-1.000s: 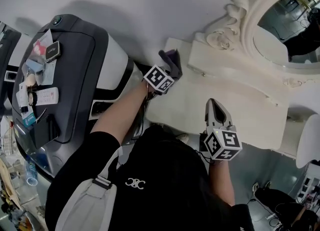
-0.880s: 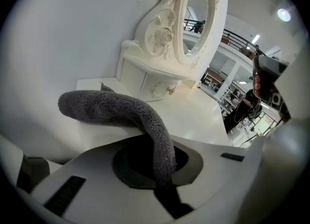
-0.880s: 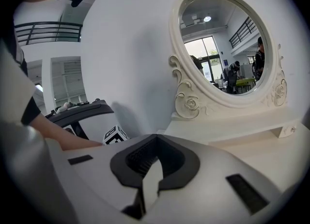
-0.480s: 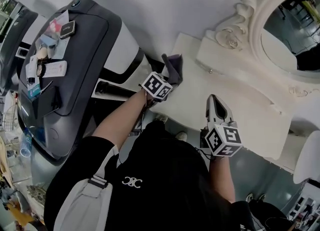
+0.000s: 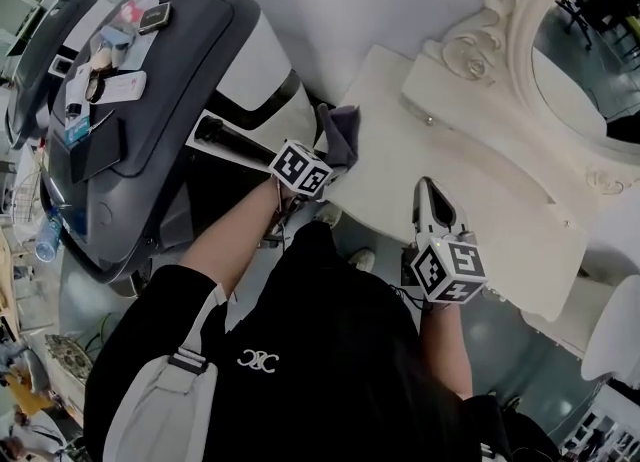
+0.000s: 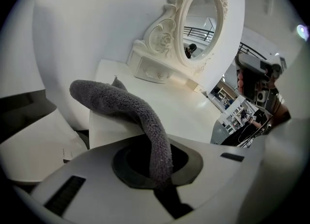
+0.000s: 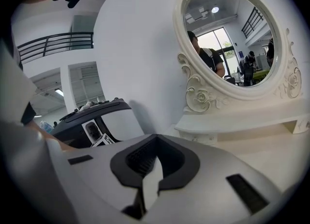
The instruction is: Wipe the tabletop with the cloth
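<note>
Wipe starting: left gripper [image 5: 332,150] clamps cloth [image 5: 340,133] at tabletop [image 5: 470,200] edge, away from mirror [image 5: 590,70] | right gripper [image 5: 432,198] pinched empty | next: press down, sweep mirrorward

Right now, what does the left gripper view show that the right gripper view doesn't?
Left only: the cloth, clamped by the left gripper and draped over the tabletop edge. Right only: the right gripper, jaws shut on nothing, and a dark machine beside the table. Both: the mirror and the tabletop.

No wording is legible; the black shirt [image 5: 300,340] bears only a small white looped emblem.
</note>
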Motion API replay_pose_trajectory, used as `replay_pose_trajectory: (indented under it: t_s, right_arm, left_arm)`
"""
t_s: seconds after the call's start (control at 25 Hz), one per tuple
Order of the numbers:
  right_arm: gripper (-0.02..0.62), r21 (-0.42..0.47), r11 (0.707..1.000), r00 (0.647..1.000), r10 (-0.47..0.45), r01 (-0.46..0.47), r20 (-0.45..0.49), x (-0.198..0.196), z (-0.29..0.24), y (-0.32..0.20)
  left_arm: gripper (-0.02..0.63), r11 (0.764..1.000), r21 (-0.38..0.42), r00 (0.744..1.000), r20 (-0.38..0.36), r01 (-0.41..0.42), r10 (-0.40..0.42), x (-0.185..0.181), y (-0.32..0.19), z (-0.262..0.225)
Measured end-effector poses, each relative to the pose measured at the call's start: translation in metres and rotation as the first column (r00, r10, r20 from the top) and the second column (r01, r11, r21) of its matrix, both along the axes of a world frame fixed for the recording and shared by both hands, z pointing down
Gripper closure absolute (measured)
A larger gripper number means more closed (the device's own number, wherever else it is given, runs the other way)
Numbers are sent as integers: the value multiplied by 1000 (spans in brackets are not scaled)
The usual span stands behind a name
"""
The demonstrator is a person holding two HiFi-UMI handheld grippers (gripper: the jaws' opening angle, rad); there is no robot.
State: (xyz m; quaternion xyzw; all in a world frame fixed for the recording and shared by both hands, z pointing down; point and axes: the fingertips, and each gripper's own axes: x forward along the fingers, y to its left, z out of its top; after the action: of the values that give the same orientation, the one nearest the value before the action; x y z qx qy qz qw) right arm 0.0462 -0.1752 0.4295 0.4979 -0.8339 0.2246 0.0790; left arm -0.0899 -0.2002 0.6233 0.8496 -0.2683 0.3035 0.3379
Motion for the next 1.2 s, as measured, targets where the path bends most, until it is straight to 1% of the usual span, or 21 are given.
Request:
replay_pose_trajectory:
  t_s: [0.28, 0.48, 0.56, 0.64, 0.68, 0.72, 0.76, 0.8, 0.84, 0.88, 0.96, 1.0, 1.08, 1.2]
  right_arm:
    - [584, 6, 1000, 1000, -26, 26, 10, 12, 3, 22]
    - [584, 1, 999, 999, -39, 39, 27, 22, 4, 35]
    - [584, 2, 999, 998, -47, 47, 32, 24, 6, 40]
    - [584, 1, 999, 998, -54, 54, 36, 25, 8, 44]
    - [584, 1, 998, 998, -57, 57, 38, 25, 9, 46]
    - [584, 3, 998, 997, -59, 59, 41, 26, 9, 48]
    - [584, 5, 998, 997, -60, 60, 43, 26, 8, 49]
    - [584, 8, 998, 997, -60, 60, 45, 26, 8, 50]
    - [584, 11, 998, 997, -59, 59, 46, 27, 7, 51]
    - [584, 14, 998, 997, -58, 58, 46, 28, 6, 52]
    - [584, 16, 998, 998, -54, 53, 45, 32, 6, 54]
    - [584, 14, 999, 998, -50, 49, 44, 34, 6, 55]
    - [584, 8, 999, 998, -39, 38, 44, 39, 9, 58]
    - [584, 6, 1000, 999, -22, 22, 48, 45, 9, 63]
  left_arm:
    - [588, 997, 0, 997, -5, 79, -79, -19, 34, 2]
    - [588, 983, -11, 982, -39, 183, -184, -28, 55, 4]
    - [588, 979, -7, 978, -39, 204, -204, -29, 63, 3]
    - [588, 982, -18, 982, -19, 186, -186, -26, 76, 7]
    - [588, 987, -35, 987, 8, 159, -159, -24, 87, 14]
    - [588, 991, -54, 992, 55, 120, -117, -22, 99, 24]
    - [588, 995, -68, 991, 117, 71, -63, -21, 113, 36]
    - [588, 997, -73, 984, 175, 24, -11, -19, 126, 48]
    - [588, 998, -70, 979, 204, -6, 20, -16, 135, 56]
    - [588, 998, -66, 981, 192, -9, 21, -10, 141, 59]
    - [588, 998, -64, 993, 117, 30, -22, 1, 144, 55]
    - [588, 998, -57, 995, 94, 41, -35, 5, 143, 52]
    - [588, 999, -31, 996, 81, 32, -29, 11, 142, 46]
    - [588, 1000, 23, 996, 92, -13, 11, 15, 137, 32]
